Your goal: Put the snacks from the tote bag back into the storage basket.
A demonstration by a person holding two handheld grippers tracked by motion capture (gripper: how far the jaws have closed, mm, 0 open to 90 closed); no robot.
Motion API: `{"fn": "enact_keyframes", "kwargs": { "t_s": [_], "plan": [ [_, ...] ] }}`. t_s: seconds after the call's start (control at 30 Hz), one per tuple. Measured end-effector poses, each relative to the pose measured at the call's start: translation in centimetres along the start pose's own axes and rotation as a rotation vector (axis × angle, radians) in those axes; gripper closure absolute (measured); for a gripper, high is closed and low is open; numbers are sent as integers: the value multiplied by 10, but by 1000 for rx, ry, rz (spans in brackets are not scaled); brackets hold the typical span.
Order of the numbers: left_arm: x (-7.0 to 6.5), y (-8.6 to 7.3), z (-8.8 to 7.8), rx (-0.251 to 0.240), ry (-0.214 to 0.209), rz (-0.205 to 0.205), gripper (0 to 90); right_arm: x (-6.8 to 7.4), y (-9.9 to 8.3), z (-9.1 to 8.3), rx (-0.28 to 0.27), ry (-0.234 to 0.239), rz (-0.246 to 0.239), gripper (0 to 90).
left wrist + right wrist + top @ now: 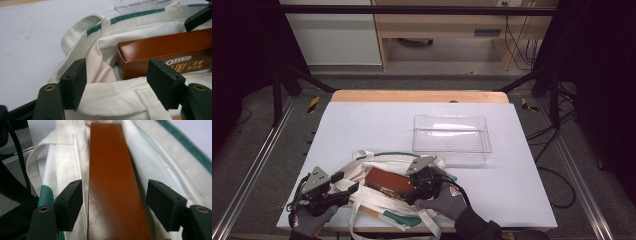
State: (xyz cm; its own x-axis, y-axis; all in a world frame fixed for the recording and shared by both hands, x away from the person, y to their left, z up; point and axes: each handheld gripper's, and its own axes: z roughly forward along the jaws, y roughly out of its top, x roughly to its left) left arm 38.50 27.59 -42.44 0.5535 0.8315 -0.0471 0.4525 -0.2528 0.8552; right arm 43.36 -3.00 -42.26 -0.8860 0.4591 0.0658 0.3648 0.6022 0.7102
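Two grippers, left fingers (pixel 77 82) open over tote bag (pixel 112 97) rim, right fingers (pixel 70 202) open astride brown box (pixel 112 195).

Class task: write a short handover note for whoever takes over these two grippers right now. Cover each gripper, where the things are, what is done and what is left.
Left gripper: open, jaws either side of the near rim of the tote bag, not clamped.
Right gripper: open, jaws astride the brown Oreo box, with a gap on each side.
Things: the box lies in the mouth of the cream, green-trimmed bag at the near edge of the table. The clear plastic bin stands empty beyond it, to the right.
Done: both grippers are positioned at the bag.
Left: probably hold the rim, close on the box, then lift it out, perhaps to the bin.
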Motion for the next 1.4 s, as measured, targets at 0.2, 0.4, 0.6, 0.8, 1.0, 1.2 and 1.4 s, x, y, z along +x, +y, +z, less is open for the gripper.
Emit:
{"fn": "enact_keyframes", "kwargs": {
  "t_s": [0.2, 0.4, 0.6, 0.8, 1.0, 1.2, 1.4],
  "plan": [
    [-3, 7, -5, -30, 6, 4, 274, -1, 1, 7, 48, 15, 12, 321],
    [-1, 8, -1, -29, 16, 11, 274, 1, 3, 17, 81, -7, 2, 391],
    [0, 8, 1, -27, 21, 13, 271, -1, 4, 18, 101, 14, 0, 426],
    [2, 9, -3, -59, 20, -1, 269, -1, 5, 13, 86, 23, -3, 434],
    [1, 12, -9, -100, 25, -16, 270, -3, 5, -2, 43, 34, 12, 435],
    [4, 11, -12, -111, 24, -26, 269, -7, 9, -26, -12, 37, 8, 435],
    [4, 7, -9, -92, 23, -21, 270, -8, 15, -50, -81, 14, 1, 435]
  ]
}}
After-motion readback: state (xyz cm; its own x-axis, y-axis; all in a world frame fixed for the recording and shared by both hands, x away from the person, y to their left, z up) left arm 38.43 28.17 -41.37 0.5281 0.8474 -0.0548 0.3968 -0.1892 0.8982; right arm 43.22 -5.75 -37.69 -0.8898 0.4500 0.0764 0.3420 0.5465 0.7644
